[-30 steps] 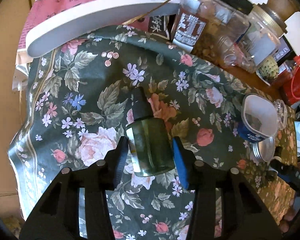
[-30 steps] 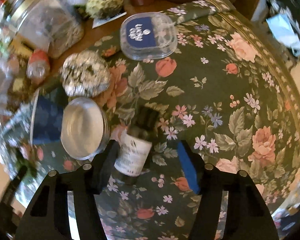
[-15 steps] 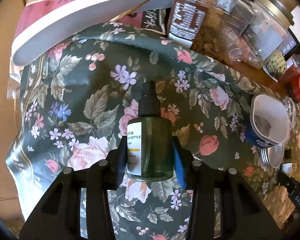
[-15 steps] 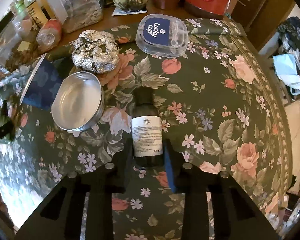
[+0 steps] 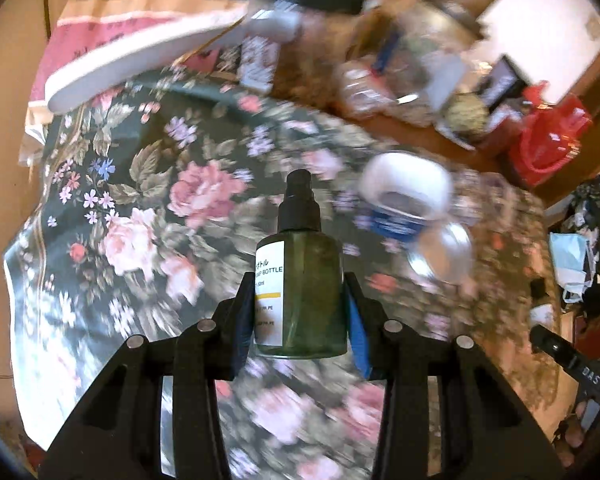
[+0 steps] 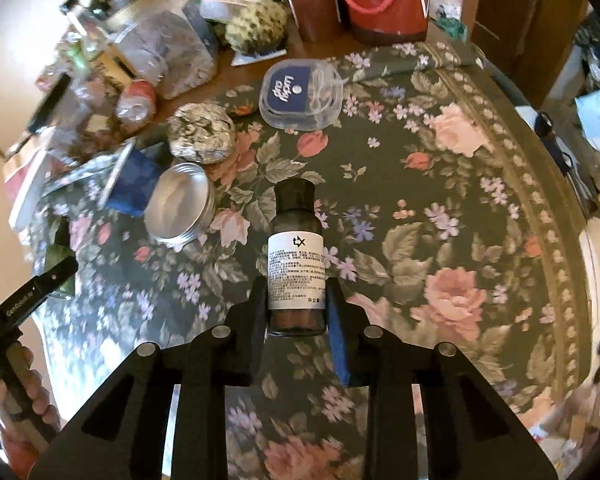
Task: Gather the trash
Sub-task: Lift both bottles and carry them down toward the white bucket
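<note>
Two bottles gripped, one per gripper. Left gripper [image 5: 298,312] clamped on green bottle [image 5: 300,292], black pump cap pointing forward, seemingly lifted off floral cloth [image 5: 140,184]; left view blurred. Right gripper [image 6: 296,312] clamped on brown bottle [image 6: 297,264], white label up, above cloth. Step judged: pickup done, carry in hand. No bin in view. Next move called for firm grip on both, then finding bin. Foil ball [image 6: 202,134], tin lid [image 6: 180,208], plastic case [image 6: 300,96] lay uncollected.

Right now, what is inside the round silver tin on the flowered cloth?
The silver tin lies open and looks empty; only its bare metal bottom shows. What is under it is covered.
</note>
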Demonstrator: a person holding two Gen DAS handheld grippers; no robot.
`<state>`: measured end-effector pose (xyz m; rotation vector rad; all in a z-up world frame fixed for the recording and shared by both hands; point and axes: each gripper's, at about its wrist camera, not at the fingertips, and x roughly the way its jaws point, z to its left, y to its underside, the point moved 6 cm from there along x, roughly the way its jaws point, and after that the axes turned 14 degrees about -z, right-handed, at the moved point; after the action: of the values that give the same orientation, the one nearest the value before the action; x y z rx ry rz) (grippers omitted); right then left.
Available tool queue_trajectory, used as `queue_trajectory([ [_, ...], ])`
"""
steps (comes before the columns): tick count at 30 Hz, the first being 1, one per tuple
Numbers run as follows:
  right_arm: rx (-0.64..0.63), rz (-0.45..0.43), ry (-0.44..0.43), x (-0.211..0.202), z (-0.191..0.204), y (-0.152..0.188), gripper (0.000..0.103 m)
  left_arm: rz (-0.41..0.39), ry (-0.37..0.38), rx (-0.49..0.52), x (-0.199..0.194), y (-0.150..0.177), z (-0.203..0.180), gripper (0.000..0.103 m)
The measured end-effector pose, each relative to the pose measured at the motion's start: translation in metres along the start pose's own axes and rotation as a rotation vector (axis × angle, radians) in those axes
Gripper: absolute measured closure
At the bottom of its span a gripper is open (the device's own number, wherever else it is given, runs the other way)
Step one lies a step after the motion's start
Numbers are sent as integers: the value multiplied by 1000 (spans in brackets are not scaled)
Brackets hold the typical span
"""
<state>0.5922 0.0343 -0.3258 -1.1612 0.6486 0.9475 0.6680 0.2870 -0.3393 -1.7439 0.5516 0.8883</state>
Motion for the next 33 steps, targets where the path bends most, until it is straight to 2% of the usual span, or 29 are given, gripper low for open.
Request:
queue_trajectory([
  [6, -50, -68, -89, -42, -13, -12, 78, -138, 20, 23, -74, 5, -57, 62],
  [7, -56, -77, -105, -45, -11, -15, 78, -157, 24, 18, -91, 4, -53, 62],
  [16, -172, -220, -250, -134, -30, -30, 78, -339, 39, 5, -206, 28, -128, 62],
  [23, -238, -299, -320, -182, -37, -33, 78, -409, 70, -18, -256, 45, -161, 62],
  [33, -252, -398, -375, -241, -28, -8, 78, -501, 141, 18, -319, 66, -169, 62],
])
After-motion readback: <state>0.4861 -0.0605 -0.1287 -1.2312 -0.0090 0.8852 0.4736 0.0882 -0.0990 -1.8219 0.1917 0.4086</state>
